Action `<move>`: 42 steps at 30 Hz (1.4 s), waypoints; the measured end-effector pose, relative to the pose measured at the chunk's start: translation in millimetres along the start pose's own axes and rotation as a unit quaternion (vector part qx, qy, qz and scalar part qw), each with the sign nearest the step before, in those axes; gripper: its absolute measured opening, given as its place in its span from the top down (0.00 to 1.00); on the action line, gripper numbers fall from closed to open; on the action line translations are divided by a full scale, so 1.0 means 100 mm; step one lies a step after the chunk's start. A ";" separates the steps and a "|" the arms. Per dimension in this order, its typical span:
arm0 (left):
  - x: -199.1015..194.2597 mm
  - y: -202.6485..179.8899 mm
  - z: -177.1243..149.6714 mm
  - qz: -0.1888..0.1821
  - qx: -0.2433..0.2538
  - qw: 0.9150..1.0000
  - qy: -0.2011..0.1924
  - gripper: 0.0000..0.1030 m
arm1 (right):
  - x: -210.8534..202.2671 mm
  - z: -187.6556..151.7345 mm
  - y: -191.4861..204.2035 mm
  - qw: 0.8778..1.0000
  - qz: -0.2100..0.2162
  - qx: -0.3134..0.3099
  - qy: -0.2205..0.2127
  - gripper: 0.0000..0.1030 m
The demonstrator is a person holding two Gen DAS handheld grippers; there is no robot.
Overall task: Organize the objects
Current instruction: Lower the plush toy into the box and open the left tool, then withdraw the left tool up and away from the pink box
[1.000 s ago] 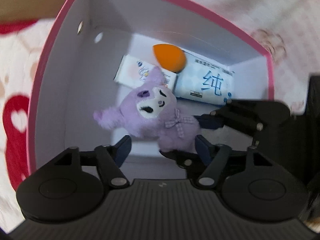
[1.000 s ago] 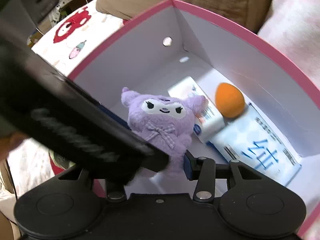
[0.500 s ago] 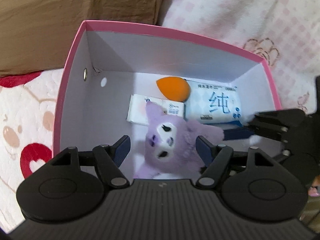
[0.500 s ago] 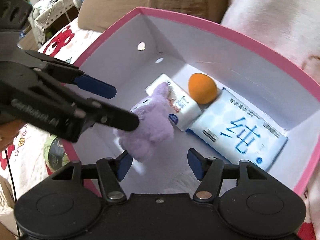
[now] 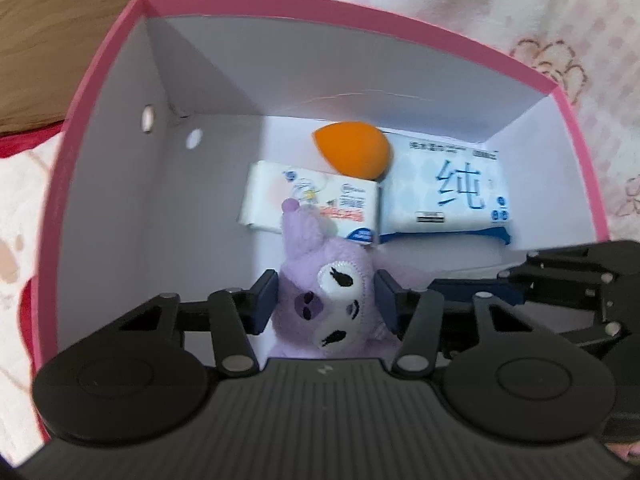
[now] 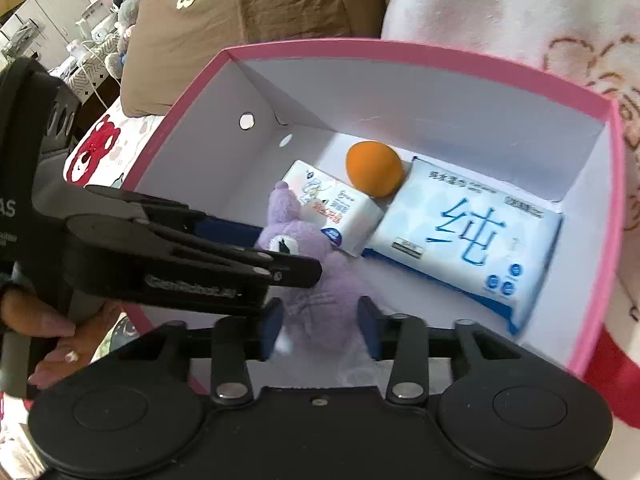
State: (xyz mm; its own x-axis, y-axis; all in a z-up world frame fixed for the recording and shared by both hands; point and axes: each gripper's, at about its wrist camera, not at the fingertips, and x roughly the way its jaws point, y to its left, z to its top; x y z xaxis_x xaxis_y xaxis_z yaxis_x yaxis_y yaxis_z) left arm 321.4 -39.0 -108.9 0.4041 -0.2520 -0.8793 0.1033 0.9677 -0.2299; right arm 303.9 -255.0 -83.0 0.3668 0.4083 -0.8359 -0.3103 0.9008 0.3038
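A purple plush toy lies face up near the front of a pink box with white inside walls. My left gripper is closing, its blue pads pressing both sides of the toy's head. My right gripper is closing too, its pads squeezing the toy's body. In the right wrist view the left gripper's black fingers cross in from the left. At the back of the box lie an orange sponge, a small tissue pack and a large blue wipes pack.
The box sits on pink and white bedding with a red bear print to the left. A brown cushion lies behind it. A person's hand holds the left gripper's handle.
Both grippers' jaws have narrowed onto the plush toy. The toy has turned from upright and facing the cameras to lying face up near the box front, and both grippers have shifted over it.
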 end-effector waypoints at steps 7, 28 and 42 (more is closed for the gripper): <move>-0.14 0.01 -0.07 0.017 -0.005 1.000 -0.015 0.50 | -0.10 -0.11 0.14 0.998 -0.039 0.000 -0.041 0.66; -1.44 -0.12 -0.29 -0.050 0.024 0.997 -0.050 0.43 | -1.36 -0.59 0.71 0.980 -0.127 -0.053 -0.142 0.53; -2.10 -0.17 -0.58 -0.070 0.045 0.993 -0.088 0.38 | -1.71 -0.75 1.21 0.972 -0.155 -0.103 -0.143 0.24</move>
State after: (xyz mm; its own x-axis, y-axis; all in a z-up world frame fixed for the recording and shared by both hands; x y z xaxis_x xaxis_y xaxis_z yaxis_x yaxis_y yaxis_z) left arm 182.1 -2.8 55.2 0.5320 -0.3873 -0.7530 0.2466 0.9216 -0.2999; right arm 137.9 -226.6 62.1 0.6901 0.1723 -0.7029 -0.3042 0.9503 -0.0657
